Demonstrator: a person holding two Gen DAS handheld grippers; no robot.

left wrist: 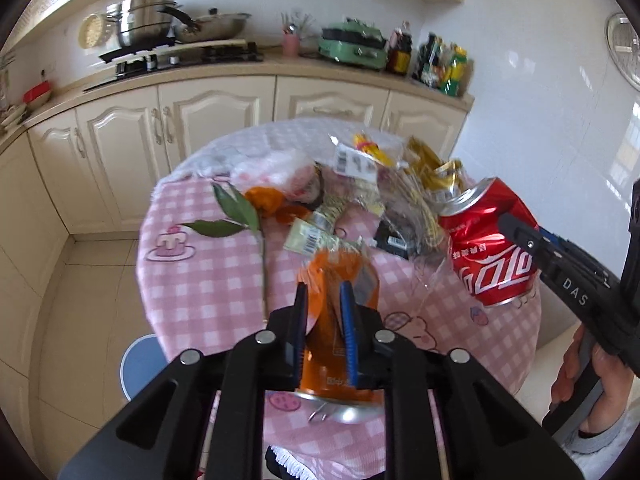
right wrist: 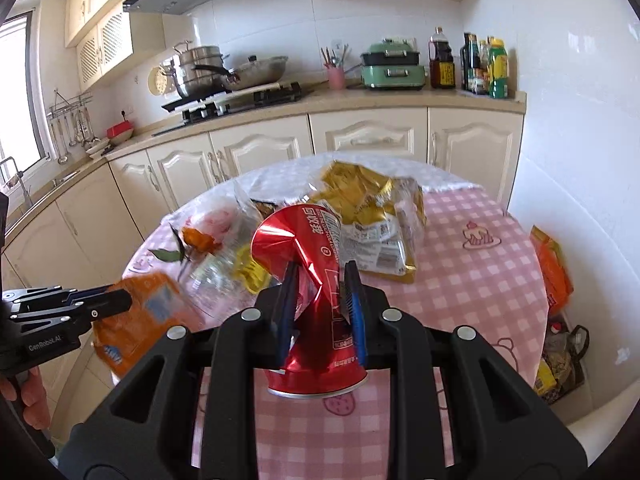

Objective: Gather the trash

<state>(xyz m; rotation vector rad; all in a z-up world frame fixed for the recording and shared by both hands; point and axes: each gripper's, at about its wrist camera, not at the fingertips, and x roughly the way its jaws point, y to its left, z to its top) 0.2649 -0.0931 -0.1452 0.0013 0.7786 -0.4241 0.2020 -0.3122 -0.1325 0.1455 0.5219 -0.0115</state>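
Grippers both clamp crushed cans: left gripper (left wrist: 324,312) an orange aluminium one (left wrist: 326,344), right gripper (right wrist: 322,300) a red one (right wrist: 308,280). Keep both squeezes firm while carrying them clear; wrappers (left wrist: 360,184) remain at twelve o'clock.

Black claws (left wrist: 324,300), blue pads (right wrist: 354,300), silver screws, grey sleeve (left wrist: 600,438)

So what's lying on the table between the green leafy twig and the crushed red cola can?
Left wrist view: between the green leafy twig and crushed red cola can lie orange peel, barcoded wrappers and crinkled clear plastic.

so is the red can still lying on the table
No, the crushed red can is pinched in the right tool, lifted above the pink checked table.
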